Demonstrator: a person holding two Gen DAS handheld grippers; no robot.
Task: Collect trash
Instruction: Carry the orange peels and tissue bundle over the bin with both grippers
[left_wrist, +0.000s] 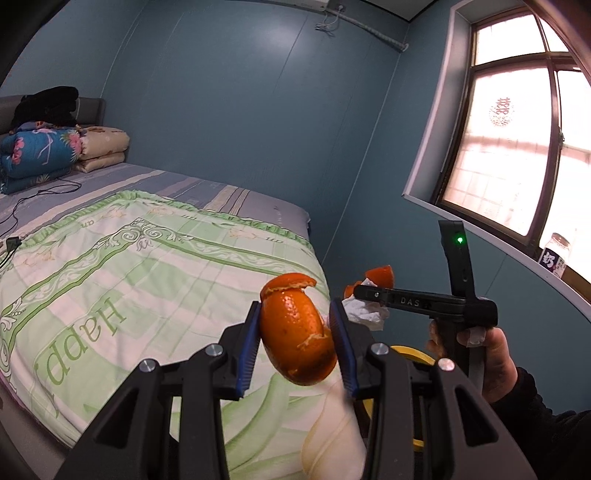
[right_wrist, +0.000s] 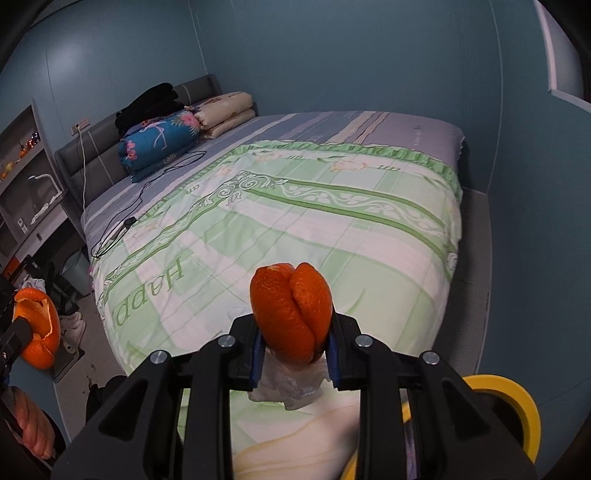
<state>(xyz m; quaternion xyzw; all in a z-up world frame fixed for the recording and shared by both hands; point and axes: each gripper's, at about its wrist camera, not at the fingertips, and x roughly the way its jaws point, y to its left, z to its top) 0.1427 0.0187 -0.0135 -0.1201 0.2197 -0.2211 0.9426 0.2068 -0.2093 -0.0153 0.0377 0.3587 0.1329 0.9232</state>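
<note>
Blue-walled bedroom, green-checked quilt (right_wrist: 295, 229) spread over the bed. Above the quilt's near edge: left gripper (left_wrist: 299, 332) clamped on a curled piece of orange peel (left_wrist: 295, 332), right gripper (right_wrist: 293, 350) just beside it, pinching folded orange peel (right_wrist: 291, 310) together with a crumpled white tissue (right_wrist: 291, 387). Below, off the quilt's near corner, a yellow bin rim (right_wrist: 517, 398).

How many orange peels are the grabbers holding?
2. One orange peel is pinched in the left gripper; the other peel is in the right gripper, with a white tissue.
</note>
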